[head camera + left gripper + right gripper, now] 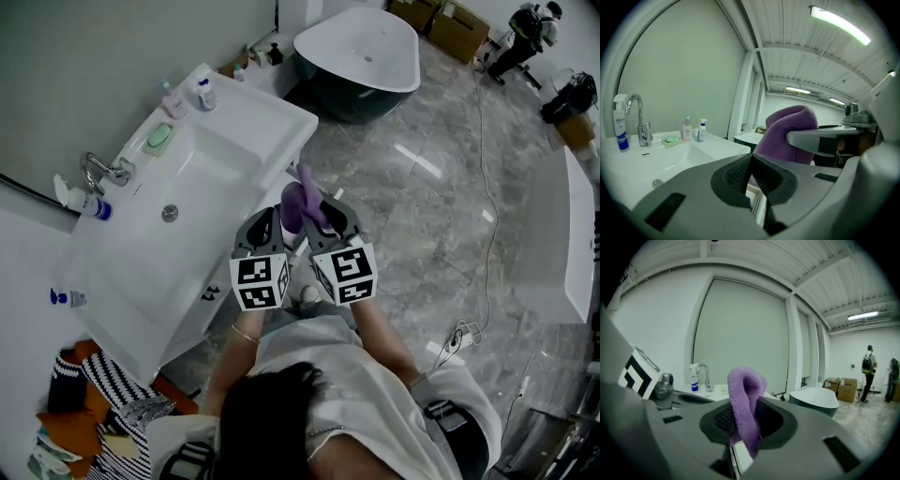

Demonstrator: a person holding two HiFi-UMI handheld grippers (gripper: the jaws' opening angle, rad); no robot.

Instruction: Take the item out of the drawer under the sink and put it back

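A folded purple towel hangs in front of the white sink cabinet, and my right gripper is shut on it. In the right gripper view the towel loops up between the dark pads of the right gripper, which pinch its middle. My left gripper is just left of the towel, level with the right one. In its own view the left gripper has its pads together with nothing between them; the towel and the right gripper's jaw show just beyond. Whether the drawer stands open I cannot tell.
The white sink carries a faucet, a green soap dish and small bottles. A freestanding bathtub stands beyond on the marble floor. A cable runs along the floor at right. Striped cloths lie at lower left.
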